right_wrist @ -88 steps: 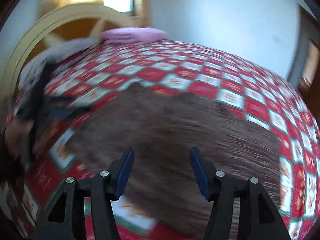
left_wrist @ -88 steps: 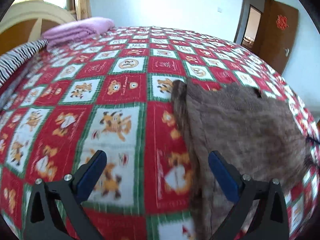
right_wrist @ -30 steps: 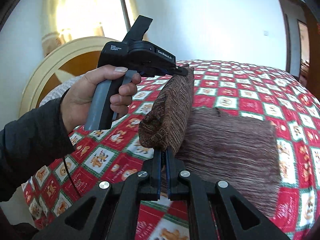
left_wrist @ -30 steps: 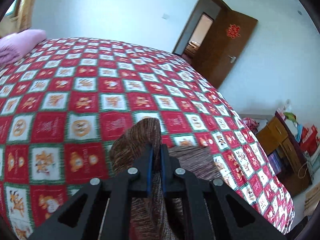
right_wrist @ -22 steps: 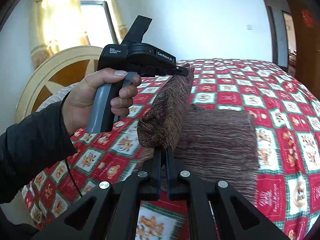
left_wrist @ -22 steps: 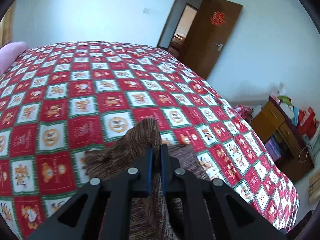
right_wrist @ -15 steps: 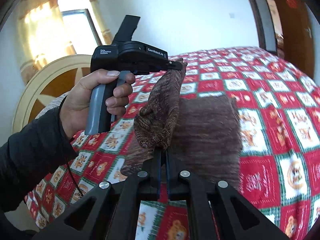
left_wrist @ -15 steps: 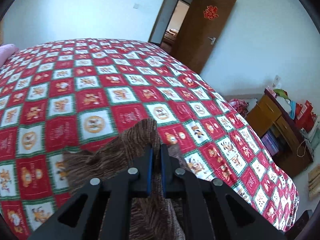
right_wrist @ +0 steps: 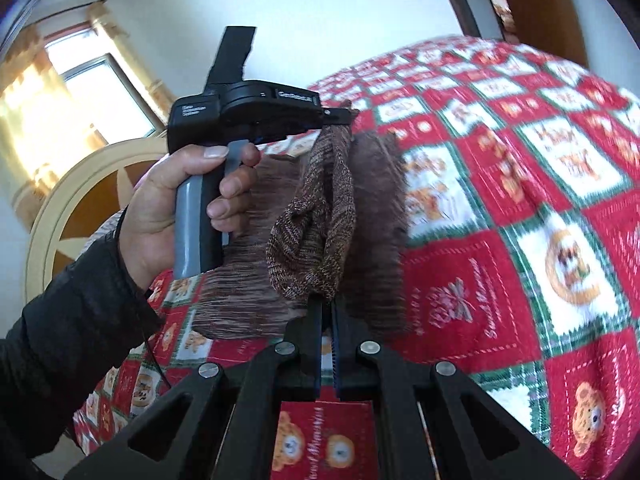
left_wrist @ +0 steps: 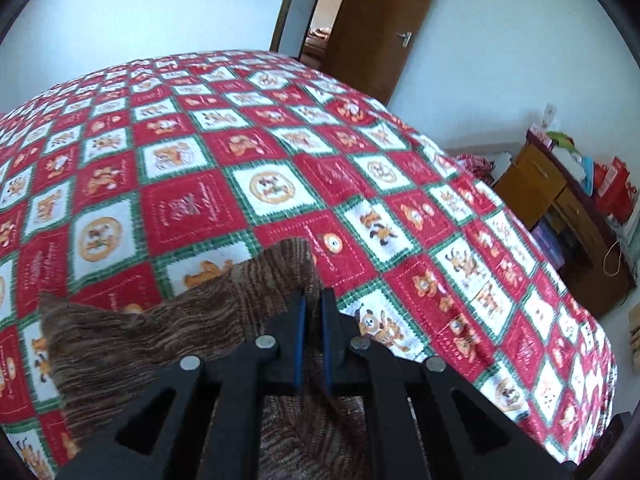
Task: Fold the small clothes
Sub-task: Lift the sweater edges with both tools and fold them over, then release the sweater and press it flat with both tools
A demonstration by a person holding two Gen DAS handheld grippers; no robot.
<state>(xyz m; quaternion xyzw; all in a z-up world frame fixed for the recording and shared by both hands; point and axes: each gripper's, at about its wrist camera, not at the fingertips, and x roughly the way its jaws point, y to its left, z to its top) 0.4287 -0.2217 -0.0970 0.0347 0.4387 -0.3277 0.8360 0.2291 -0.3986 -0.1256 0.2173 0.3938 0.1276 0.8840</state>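
**Both grippers pinching one edge of the knit, mid-fold over the bed**

On the left of the right wrist view I see my left hand (right_wrist: 168, 208), in a dark sleeve (right_wrist: 68, 320), wrapped round the grey handle of the left gripper (right_wrist: 340, 114). Its tips point to the right and are clamped hard on one corner of the brown knitted garment (right_wrist: 320, 216). The wooden headboard (right_wrist: 92, 192) and a bright window (right_wrist: 76, 92) sit behind it, at the far left.

In the middle, the garment hangs as a raised band strung between the two tools. One corner is up at the left gripper; the other comes down to the right gripper (right_wrist: 326, 312), whose blue-lined jaws are pressed together on the cloth with barely a slit between them. I hold two corners of the same edge so that it stays straight and taut as I carry it, and the fold line lands square. The rest of the garment lies flat on the red, white and green patchwork bedspread (right_wrist: 520, 200), below and behind the lifted band.

The left wrist view agrees: the fingers there are closed on a fold of knit, with more cloth spreading out to the near left over the bedspread. To the right of the bed stand an open brown door (left_wrist: 384, 28) and, further right, a wooden cabinet (left_wrist: 568, 216) with bags piled on it.

My judgement is that the fold is under way and not yet laid down. The risk is that the loose knit sags or slips between the two pinch points.
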